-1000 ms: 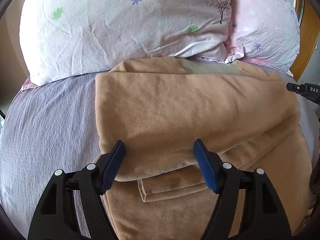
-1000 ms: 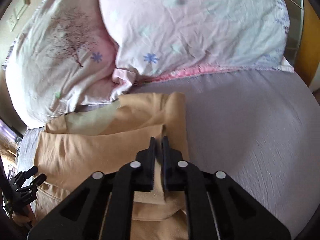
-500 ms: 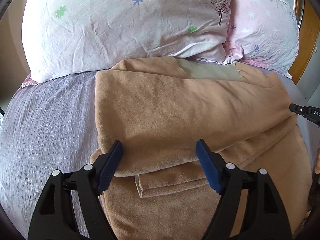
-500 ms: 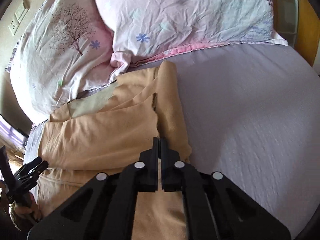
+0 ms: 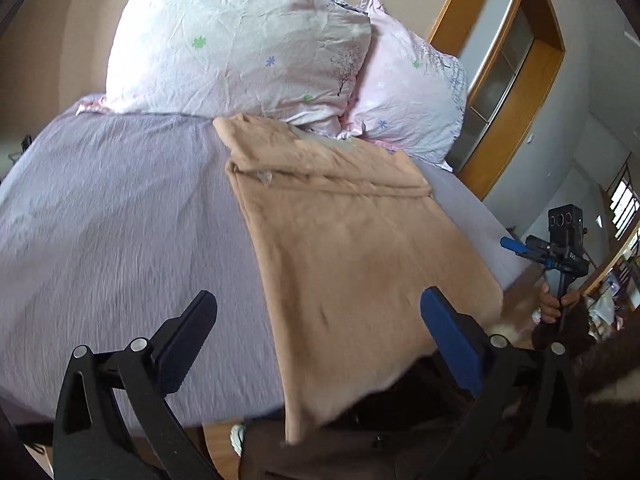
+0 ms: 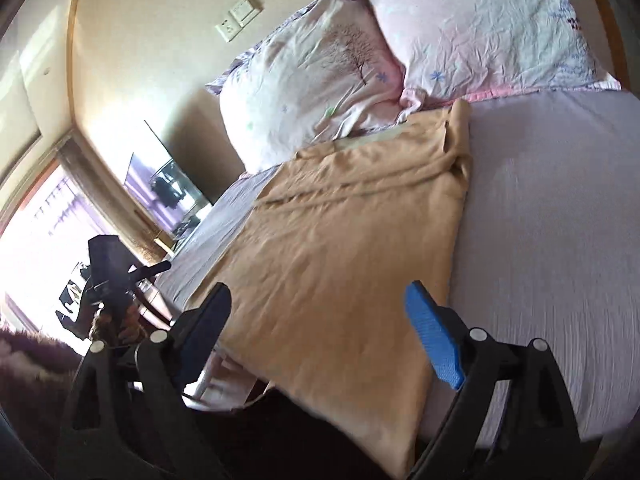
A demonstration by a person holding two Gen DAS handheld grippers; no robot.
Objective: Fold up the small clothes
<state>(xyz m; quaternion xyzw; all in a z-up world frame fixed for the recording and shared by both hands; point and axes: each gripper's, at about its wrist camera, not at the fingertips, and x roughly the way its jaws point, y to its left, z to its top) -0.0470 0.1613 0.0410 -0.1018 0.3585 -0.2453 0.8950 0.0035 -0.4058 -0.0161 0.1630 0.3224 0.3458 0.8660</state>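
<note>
A tan garment (image 5: 352, 248) lies folded lengthwise on the lilac bed sheet (image 5: 120, 216), its far end by the pillows and its near end hanging over the bed's front edge. It also shows in the right wrist view (image 6: 344, 248). My left gripper (image 5: 320, 320) is open and empty, held back above the garment's near end. My right gripper (image 6: 320, 312) is open and empty, also above the near end. The right gripper shows in the left wrist view (image 5: 516, 246) at the right of the bed; the left gripper shows in the right wrist view (image 6: 160, 268) at the left.
Two flowered pillows (image 5: 240, 48) (image 5: 408, 92) stand at the head of the bed. A wooden door frame (image 5: 508, 72) is beyond them on the right. A window (image 6: 36, 248) and a dark screen (image 6: 164, 192) are on the left wall.
Both grippers have pulled back and up from the garment. The right gripper was shut on the garment's edge and is now open. The garment now lies flatter and longer.
</note>
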